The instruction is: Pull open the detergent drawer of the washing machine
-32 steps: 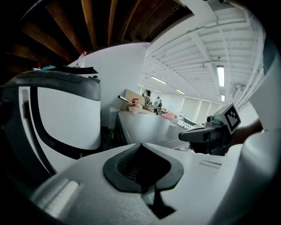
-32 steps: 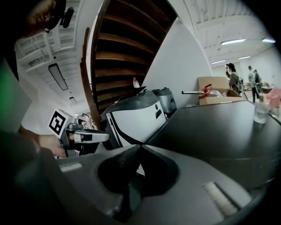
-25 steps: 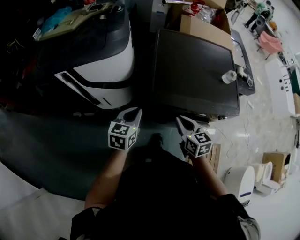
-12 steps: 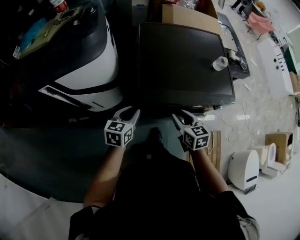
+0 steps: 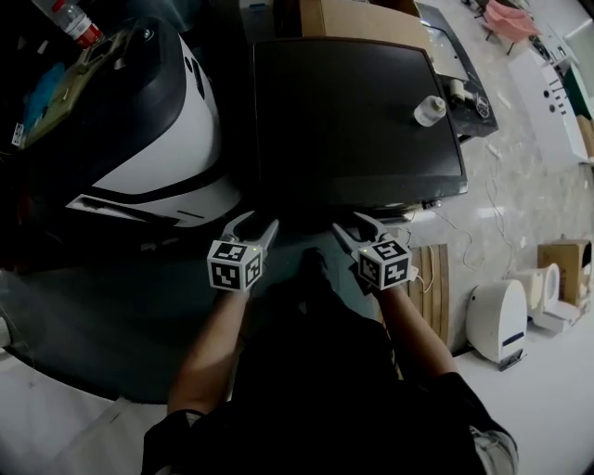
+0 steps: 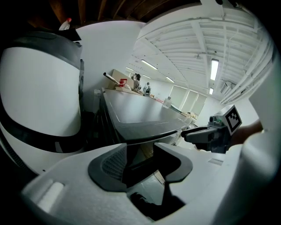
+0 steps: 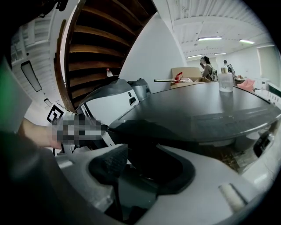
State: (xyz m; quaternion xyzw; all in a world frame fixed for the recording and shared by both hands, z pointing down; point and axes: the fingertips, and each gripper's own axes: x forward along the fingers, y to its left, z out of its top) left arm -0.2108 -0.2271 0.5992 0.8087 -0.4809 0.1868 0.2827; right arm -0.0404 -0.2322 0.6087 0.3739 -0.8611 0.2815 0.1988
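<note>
Two grippers sit in front of us, side by side and a little apart, each pointing forward and downward at the near edge of the washing machine (image 5: 353, 111), whose flat dark top fills the middle of the head view. The left gripper (image 5: 258, 221) has just been opening its jaws; its own view shows them spread wide with nothing between the ribbed pads, only the machine's front corner beyond them. The right gripper (image 5: 348, 223) has likewise just been opening, and we see its jaws standing wide and empty, aimed at the shadowed space under the top's front lip. Neither gripper touches the machine. We cannot make out the detergent drawer: the front face is hidden under the top edge from above and lies in deep shadow in both gripper views. A small clear container (image 5: 430, 110) stands on the machine's top near its far right corner, and a cardboard box (image 5: 353, 17) sits behind the machine. Just left of the machine stands a rounded white and black appliance (image 5: 158, 148). On the pale floor (image 5: 520, 213) to the right is a white unit (image 5: 497, 320).
</note>
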